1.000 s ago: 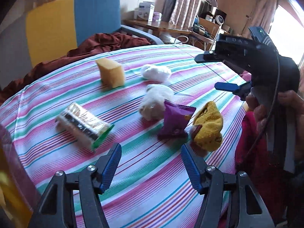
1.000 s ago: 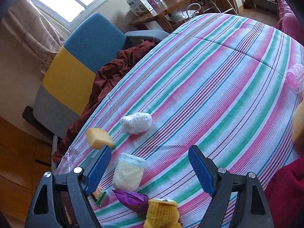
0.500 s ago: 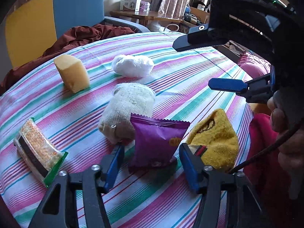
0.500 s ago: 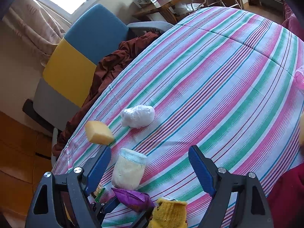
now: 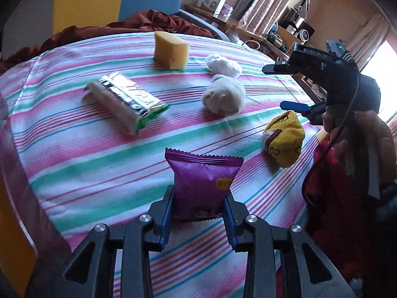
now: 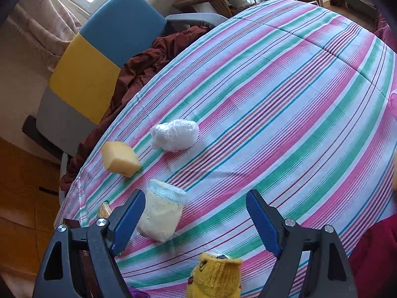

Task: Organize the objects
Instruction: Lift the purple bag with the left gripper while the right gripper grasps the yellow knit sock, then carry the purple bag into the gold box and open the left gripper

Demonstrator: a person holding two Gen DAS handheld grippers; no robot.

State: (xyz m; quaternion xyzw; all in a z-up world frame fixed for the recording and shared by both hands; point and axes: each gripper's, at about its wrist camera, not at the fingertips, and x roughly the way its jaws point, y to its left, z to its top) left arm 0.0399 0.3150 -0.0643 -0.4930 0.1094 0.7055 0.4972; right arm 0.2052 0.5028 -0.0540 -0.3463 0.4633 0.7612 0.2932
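My left gripper (image 5: 198,211) is shut on a purple snack packet (image 5: 202,183) and holds it upright above the striped tablecloth (image 5: 74,154). Beyond it lie a silver and green wrapped snack (image 5: 124,99), a yellow sponge (image 5: 171,49), a cream rolled sock (image 5: 223,96), a white rolled sock (image 5: 223,65) and a yellow rolled sock (image 5: 285,139). My right gripper (image 6: 196,218) is open and empty above the table, with the cream sock (image 6: 161,216) by its left finger and the yellow sock (image 6: 214,275) below it. The right gripper also shows in the left wrist view (image 5: 287,87).
A blue, yellow and grey chair (image 6: 99,57) with a dark red cloth (image 6: 139,74) stands at the table's far edge. A wooden desk with boxes (image 5: 218,7) stands behind. A pink object (image 6: 393,99) lies at the right edge of the table.
My left gripper closed on the purple packet and lifted it back from the socks. The right gripper hardly moved and stays open.
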